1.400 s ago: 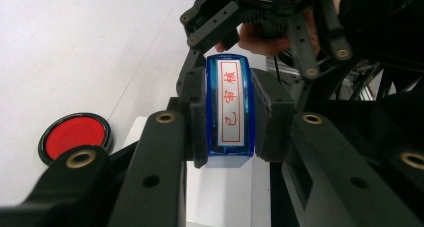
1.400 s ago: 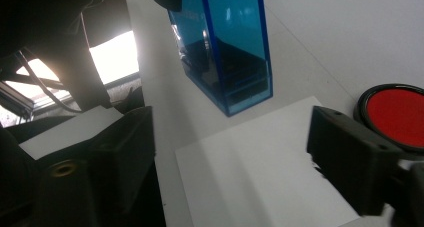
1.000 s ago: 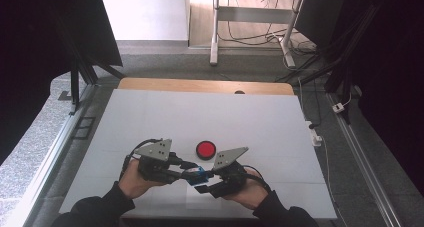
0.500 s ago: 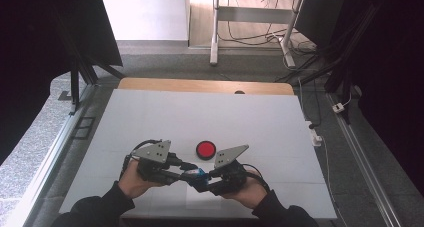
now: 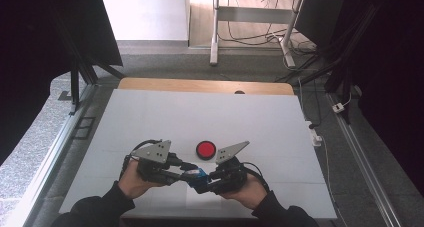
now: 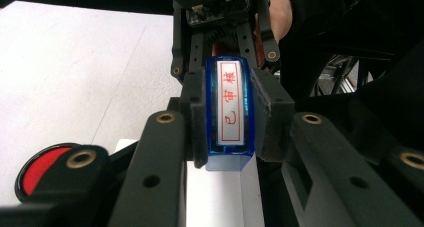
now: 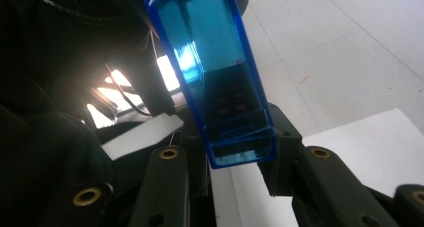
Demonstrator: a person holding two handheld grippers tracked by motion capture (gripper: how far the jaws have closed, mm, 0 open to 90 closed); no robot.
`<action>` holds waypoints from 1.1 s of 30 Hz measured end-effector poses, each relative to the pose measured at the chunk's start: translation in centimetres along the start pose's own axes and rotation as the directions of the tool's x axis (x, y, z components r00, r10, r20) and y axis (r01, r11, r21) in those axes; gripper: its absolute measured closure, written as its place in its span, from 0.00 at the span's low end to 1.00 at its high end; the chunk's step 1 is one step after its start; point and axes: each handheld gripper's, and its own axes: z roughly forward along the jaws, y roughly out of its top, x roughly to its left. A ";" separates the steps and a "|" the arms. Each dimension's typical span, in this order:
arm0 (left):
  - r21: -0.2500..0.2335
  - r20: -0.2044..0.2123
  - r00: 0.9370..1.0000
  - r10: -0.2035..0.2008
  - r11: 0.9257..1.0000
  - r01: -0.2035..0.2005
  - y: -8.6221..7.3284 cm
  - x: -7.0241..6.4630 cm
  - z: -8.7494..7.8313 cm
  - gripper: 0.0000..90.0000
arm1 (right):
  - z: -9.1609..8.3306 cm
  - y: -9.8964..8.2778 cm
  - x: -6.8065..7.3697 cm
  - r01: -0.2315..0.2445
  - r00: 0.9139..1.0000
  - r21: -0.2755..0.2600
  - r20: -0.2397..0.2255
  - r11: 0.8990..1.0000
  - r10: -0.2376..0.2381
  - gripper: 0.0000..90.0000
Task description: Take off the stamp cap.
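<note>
Both forearms entered from the bottom of the high view, dark-sleeved, converging toward table centre; left hand (image 5: 131, 179) wrapped the left gripper (image 5: 186, 168), jaws pointing toward the right gripper (image 5: 200, 181); right hand (image 5: 248, 189) wrapped that one, jaws pointing back at the left; tips met between the hands; in each gripper view its own jaws were closed against a blue stamp (image 6: 230, 112) on both sides; grey plates on top tilted upward.

two claws (image 5: 192, 175) meeting near red disc (image 5: 205, 149)
</note>
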 end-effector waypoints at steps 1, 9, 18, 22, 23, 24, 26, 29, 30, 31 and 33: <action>-0.001 0.001 1.000 0.000 1.000 0.000 0.0 0.0 0.0 0.79 | 0.0 0.0 0.1 0.013 1.000 0.000 0.006 1.000 -0.013 0.76; 0.000 0.021 1.000 -0.004 1.000 0.004 0.1 -0.1 0.1 0.79 | -0.3 0.1 0.7 0.096 0.995 0.032 0.030 0.995 -0.097 0.76; -0.017 0.056 0.998 -0.028 0.999 0.029 0.0 0.1 0.0 0.79 | -0.5 0.2 1.1 0.164 0.986 0.033 0.032 0.986 -0.165 0.76; -0.025 0.073 0.996 -0.042 0.999 0.044 0.0 0.2 0.0 0.79 | -0.6 0.3 1.3 0.183 0.982 0.039 0.035 0.982 -0.184 0.76; -0.023 0.072 0.997 -0.042 0.999 0.043 0.0 0.2 0.0 0.79 | -0.6 0.3 1.3 0.180 0.983 0.038 0.035 0.983 -0.181 0.76; -0.022 0.072 0.996 -0.043 0.999 0.045 0.0 0.2 0.1 0.79 | -0.5 0.3 1.3 0.176 0.984 0.039 0.033 0.984 -0.177 0.76; -0.021 0.079 0.996 -0.044 0.999 0.046 0.0 0.2 0.1 0.79 | -0.5 0.2 1.3 0.185 0.982 0.038 0.031 0.982 -0.186 0.76; -0.015 0.077 0.996 -0.043 0.999 0.044 0.1 0.2 0.1 0.79 | -0.6 0.3 1.4 0.187 0.982 0.041 0.032 0.981 -0.189 0.76; -0.011 0.068 0.997 -0.036 0.999 0.037 0.1 0.1 0.1 0.79 | -0.5 0.3 1.4 0.164 0.985 0.045 0.036 0.985 -0.166 0.76; -0.011 0.055 0.998 -0.030 0.999 0.030 0.2 0.0 0.0 0.79 | -0.5 0.3 1.4 0.164 0.985 0.045 0.036 0.985 -0.166 0.76; -0.038 0.039 0.998 -0.045 0.998 0.047 0.2 0.1 -0.5 0.79 | -0.4 0.1 1.2 0.146 0.987 0.077 0.052 0.986 -0.150 0.76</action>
